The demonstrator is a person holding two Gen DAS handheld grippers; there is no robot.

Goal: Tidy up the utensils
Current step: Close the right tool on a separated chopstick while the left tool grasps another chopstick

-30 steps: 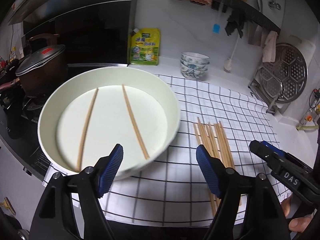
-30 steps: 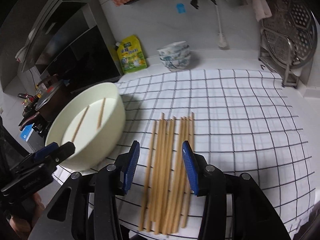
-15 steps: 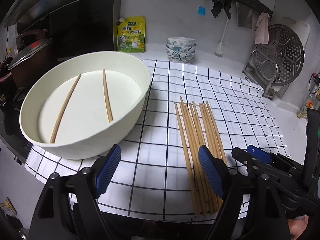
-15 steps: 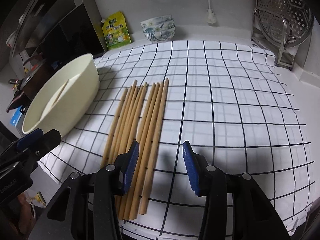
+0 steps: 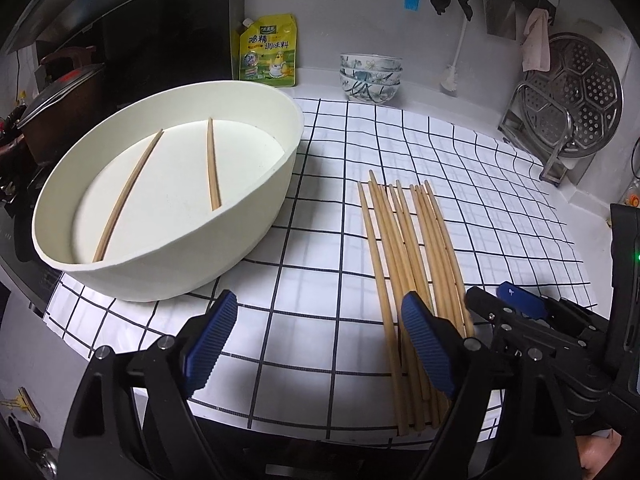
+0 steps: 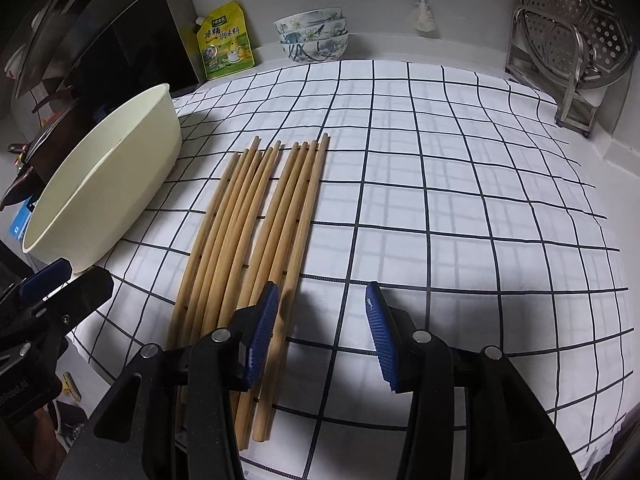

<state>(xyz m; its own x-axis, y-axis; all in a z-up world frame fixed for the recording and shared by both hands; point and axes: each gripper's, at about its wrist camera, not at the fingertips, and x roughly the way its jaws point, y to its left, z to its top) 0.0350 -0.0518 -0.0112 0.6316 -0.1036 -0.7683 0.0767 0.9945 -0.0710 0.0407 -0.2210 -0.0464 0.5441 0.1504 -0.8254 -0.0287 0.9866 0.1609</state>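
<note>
Several wooden chopsticks (image 5: 404,248) (image 6: 256,216) lie side by side on the checked cloth (image 5: 400,140). To their left stands a wide cream bowl (image 5: 180,272) (image 6: 100,184) with two chopsticks in it, one on the left (image 5: 128,196) and one in the middle (image 5: 213,164). My left gripper (image 5: 318,320) hovers over bare cloth between the bowl and the row. Its jaws are opening with nothing between them. My right gripper (image 6: 322,300) is open just right of the row's near ends and holds nothing. Its left pad (image 6: 262,332) overlaps the rightmost sticks.
A yellow seasoning pouch (image 5: 269,52) and stacked patterned bowls (image 5: 370,76) stand at the back wall. A metal steamer plate in a rack (image 5: 572,96) is at the back right. A lidded pot (image 5: 60,104) sits on the stove at left. The counter's front edge is close below the grippers.
My left gripper moved right, from over the bowl to the cloth beside the chopsticks, came lower, and its jaws widened. My right gripper sank toward the cloth and shifted to the row's right side.
</note>
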